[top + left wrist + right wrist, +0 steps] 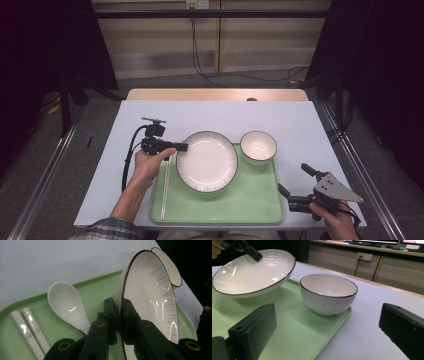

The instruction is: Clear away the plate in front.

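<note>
We see the left gripper point(181, 147) clamped on the rim of the large white plate point(207, 160), at about nine o'clock on the plate in the high view. In the left gripper view its two black jaws stand almost together, with the plate's dark-edged rim pinched between them, one jaw against the ribbed inner face and one against the underside. The plate is over the green tray point(250, 200), and in the right gripper view its gripped side sits higher than the other, so it is tilted; we cannot tell whether its low side touches the tray.

At about two o'clock from the plate stands the small white bowl point(258, 145), upright on the tray's far right corner, just beside the plate's rim and apart from it. A white spoon point(67, 306) lies on the tray under the plate's lifted edge, bowl side up, and a pair of white chopsticks point(165, 187) lies along the tray's left edge, at about eight o'clock from the plate.

We hold the right gripper point(294, 182) just off the tray's right edge, at about four o'clock from the plate. Its jaws are spread wide with nothing between them, pointed toward the bowl.
</note>
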`<action>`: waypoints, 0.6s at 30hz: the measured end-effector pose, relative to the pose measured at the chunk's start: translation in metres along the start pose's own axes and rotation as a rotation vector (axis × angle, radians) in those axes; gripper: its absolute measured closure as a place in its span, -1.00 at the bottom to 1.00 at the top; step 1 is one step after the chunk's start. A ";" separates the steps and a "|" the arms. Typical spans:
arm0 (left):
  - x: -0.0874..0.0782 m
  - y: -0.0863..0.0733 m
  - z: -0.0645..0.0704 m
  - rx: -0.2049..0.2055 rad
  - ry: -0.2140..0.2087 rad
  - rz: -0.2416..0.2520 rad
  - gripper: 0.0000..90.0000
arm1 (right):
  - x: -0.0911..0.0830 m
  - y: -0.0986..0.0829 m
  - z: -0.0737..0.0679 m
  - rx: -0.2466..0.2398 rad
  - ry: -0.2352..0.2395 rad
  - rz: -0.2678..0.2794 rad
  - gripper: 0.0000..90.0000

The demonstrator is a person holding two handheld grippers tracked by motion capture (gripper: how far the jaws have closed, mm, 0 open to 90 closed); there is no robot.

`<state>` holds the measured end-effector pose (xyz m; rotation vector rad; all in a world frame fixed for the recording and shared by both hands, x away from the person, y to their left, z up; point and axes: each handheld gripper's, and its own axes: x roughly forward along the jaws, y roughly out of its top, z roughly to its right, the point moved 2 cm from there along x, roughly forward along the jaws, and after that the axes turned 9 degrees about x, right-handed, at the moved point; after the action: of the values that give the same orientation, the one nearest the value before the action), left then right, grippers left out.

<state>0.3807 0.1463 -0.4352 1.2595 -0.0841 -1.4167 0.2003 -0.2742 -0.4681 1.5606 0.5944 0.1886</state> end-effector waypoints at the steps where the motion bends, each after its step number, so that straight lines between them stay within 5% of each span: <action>1: -0.001 -0.001 0.001 0.009 -0.003 -0.009 0.88 | 0.000 0.000 0.000 0.000 0.000 0.000 -0.98; 8: 0.003 -0.008 0.010 -0.014 -0.069 -0.015 0.88 | 0.001 0.000 0.000 0.001 -0.002 0.000 -0.98; 18: 0.010 -0.024 0.022 0.005 -0.074 -0.077 0.88 | 0.000 0.000 0.000 0.002 -0.003 0.001 -0.98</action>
<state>0.3516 0.1331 -0.4486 1.2259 -0.0900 -1.5304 0.2007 -0.2741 -0.4682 1.5627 0.5919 0.1861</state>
